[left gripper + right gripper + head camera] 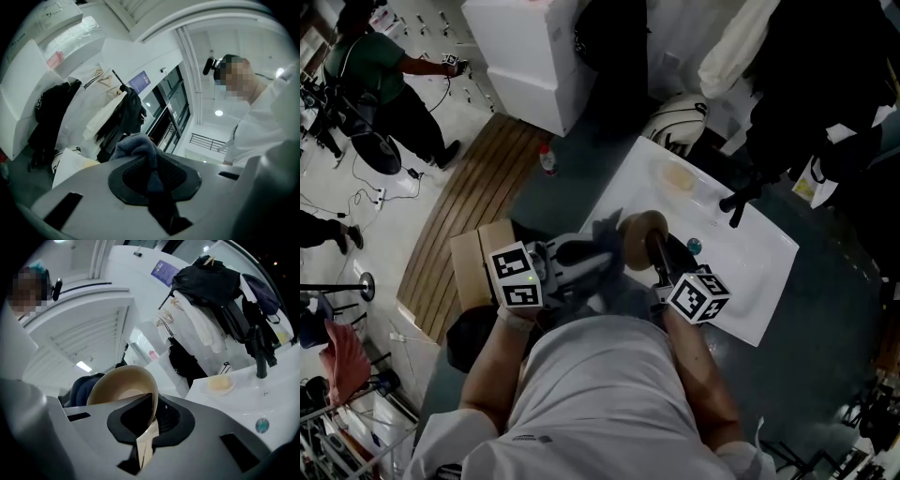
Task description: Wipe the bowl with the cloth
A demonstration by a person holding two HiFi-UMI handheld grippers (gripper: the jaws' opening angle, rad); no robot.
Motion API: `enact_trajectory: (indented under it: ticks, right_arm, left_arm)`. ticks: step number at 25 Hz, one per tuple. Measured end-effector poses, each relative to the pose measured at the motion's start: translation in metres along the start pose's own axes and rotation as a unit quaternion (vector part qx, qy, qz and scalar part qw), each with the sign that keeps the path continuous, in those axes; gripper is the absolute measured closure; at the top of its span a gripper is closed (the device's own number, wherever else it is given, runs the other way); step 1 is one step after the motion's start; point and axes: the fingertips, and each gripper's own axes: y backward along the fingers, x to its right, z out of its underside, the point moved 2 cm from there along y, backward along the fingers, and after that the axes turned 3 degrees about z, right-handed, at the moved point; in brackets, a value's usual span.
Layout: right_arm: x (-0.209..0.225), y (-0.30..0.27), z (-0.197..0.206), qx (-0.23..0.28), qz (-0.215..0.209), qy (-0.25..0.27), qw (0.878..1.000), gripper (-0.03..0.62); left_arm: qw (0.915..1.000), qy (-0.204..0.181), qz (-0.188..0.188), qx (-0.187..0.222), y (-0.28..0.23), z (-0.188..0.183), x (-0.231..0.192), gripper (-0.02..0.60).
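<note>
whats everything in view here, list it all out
bowl: one, tan, rim pinched in the right tool
cloth: one, dark blue-grey, in the left tool
sink: one, white, ahead of the person
tap: one, black, sink's far side
soap: one, pale yellow, sink's far corner
box: one, brown cardboard, floor at left
bottle: one, red cap, floor beyond the sink
clothes: several, black and white, hanging behind the sink
left tool: shut on the cloth
right tool: shut on the bowl
</note>
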Motion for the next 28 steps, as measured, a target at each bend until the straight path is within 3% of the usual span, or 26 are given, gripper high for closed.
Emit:
enact_trajectory:
  ticks: [5, 8, 13, 15, 18, 19, 21, 23, 25, 28]
  right_arm:
    - [-0.003, -0.003, 0.002, -0.027, 0.017, 0.118, 0.992, 0.563]
    - [0.005, -0.004, 0.000, -0.052, 0.061, 0.200, 0.976, 0.563]
    - [0.011, -0.006, -0.002, -0.089, 0.112, 0.319, 0.937, 0.563]
    - [0.010, -0.009, 0.001, -0.099, 0.112, 0.336, 0.930, 0.563]
    - [0.009, -0.012, 0.008, -0.110, 0.104, 0.336, 0.929, 0.563]
    - [0.010, -0.012, 0.010, -0.109, 0.103, 0.331, 0.931, 0.563]
    - [0.010, -0.010, 0.010, -0.105, 0.108, 0.318, 0.936, 0.563]
    - [0.012, -0.007, 0.005, -0.099, 0.121, 0.311, 0.937, 0.563]
    - [0.017, -0.004, -0.001, -0.091, 0.139, 0.313, 0.935, 0.563]
    - [0.020, 0.002, -0.010, -0.070, 0.166, 0.327, 0.928, 0.563]
  left_arm:
    - [0.9987, -0.009, -0.047, 0.016, 0.005, -0.010, -0.018, 0.523]
    - [0.9979, -0.020, -0.060, 0.014, 0.004, -0.016, -0.019, 0.523]
    - [0.9987, -0.025, -0.018, 0.040, -0.012, -0.036, 0.005, 0.523]
    - [0.9979, -0.025, 0.004, 0.059, -0.021, -0.046, 0.015, 0.523]
    - [0.9970, -0.018, 0.017, 0.074, -0.034, -0.053, 0.019, 0.523]
    - [0.9980, -0.020, 0.001, 0.060, -0.038, -0.049, 0.014, 0.523]
    - [0.9980, -0.034, -0.053, -0.008, -0.045, -0.029, -0.001, 0.523]
    - [0.9887, -0.052, -0.103, -0.096, -0.051, 0.000, -0.015, 0.522]
    - [0.9794, -0.048, -0.123, -0.153, -0.053, 0.025, -0.022, 0.522]
    - [0.9754, -0.005, -0.120, -0.185, -0.055, 0.051, -0.026, 0.522]
